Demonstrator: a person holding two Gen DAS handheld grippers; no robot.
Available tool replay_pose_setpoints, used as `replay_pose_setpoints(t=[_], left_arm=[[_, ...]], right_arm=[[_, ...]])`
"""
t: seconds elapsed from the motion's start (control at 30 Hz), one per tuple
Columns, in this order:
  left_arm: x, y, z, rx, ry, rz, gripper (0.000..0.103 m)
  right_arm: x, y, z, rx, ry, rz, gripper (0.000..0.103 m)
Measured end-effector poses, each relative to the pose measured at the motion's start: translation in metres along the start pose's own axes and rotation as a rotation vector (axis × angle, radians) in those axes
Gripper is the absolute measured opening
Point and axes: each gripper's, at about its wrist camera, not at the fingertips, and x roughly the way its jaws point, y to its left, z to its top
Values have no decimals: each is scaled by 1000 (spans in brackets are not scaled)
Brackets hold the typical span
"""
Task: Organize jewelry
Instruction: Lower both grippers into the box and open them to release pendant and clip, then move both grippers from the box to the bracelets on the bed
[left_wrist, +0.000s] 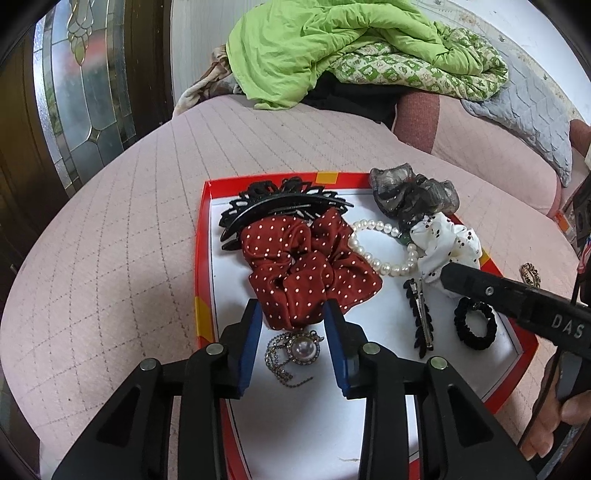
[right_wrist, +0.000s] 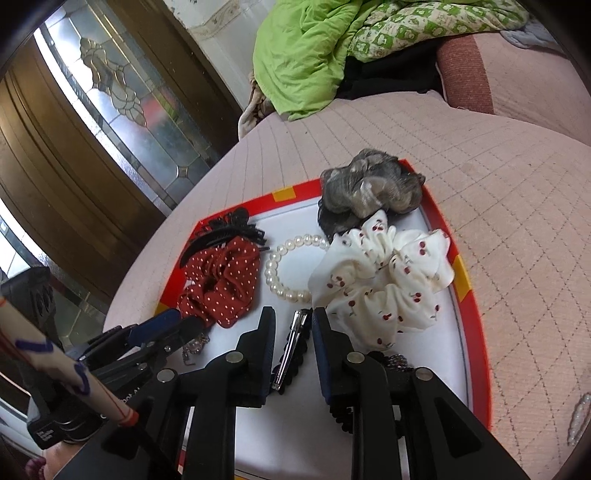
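A red-rimmed tray (left_wrist: 203, 258) with a white floor lies on a pink quilted bed. My left gripper (left_wrist: 293, 314) is open, and the lower edge of a red dotted scrunchie (left_wrist: 310, 269) sits between its blue pads. A pearl brooch with chains (left_wrist: 303, 350) lies just below the tips. My right gripper (right_wrist: 293, 319) is open around a black leaf clip with a metal bar (right_wrist: 291, 350); a gap shows on each side. Also in the tray are a pearl bracelet (right_wrist: 280, 266), a white cherry scrunchie (right_wrist: 380, 284), a grey scrunchie (right_wrist: 369, 188), a black claw (left_wrist: 280, 203) and a black hair tie (left_wrist: 474, 325).
A green blanket (left_wrist: 314, 48) is heaped at the far end of the bed. A glass-panelled wooden door (left_wrist: 81, 92) stands to the left. A gold ring (left_wrist: 530, 273) lies on the quilt right of the tray. A person's hand (left_wrist: 554, 424) holds the right gripper.
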Motion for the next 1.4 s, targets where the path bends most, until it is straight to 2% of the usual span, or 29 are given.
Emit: replay_pose_setpoints(t=[0.13,0.4,0.67,0.8,1.0,1.1,1.4], left_arm=[[-4,-6,2,11,-24,11,39],[-16,-24,3,30,-82,34,41],[-28,-55,0,103,-137,71,44],[-37,-74,-2,127,-173,64,46],[-56,-112,-12,179,-217,20,47],[-62,-132,-15,191,-225,-29,50],[-51,-206,-27,258,-105,-218,51]], right_arm=[[-11,-4,2,14,-24,8,22],[-31,-17,4,43,-52,10,22],[-59,-37,8,88,-88,10,22],[-75,-51,6,121,-106,9,24],[-102,-81,8,181,-137,-7,25],[-121,-101,7,206,-159,-30,25],[-183,-180,-6,313,-214,-139,25]])
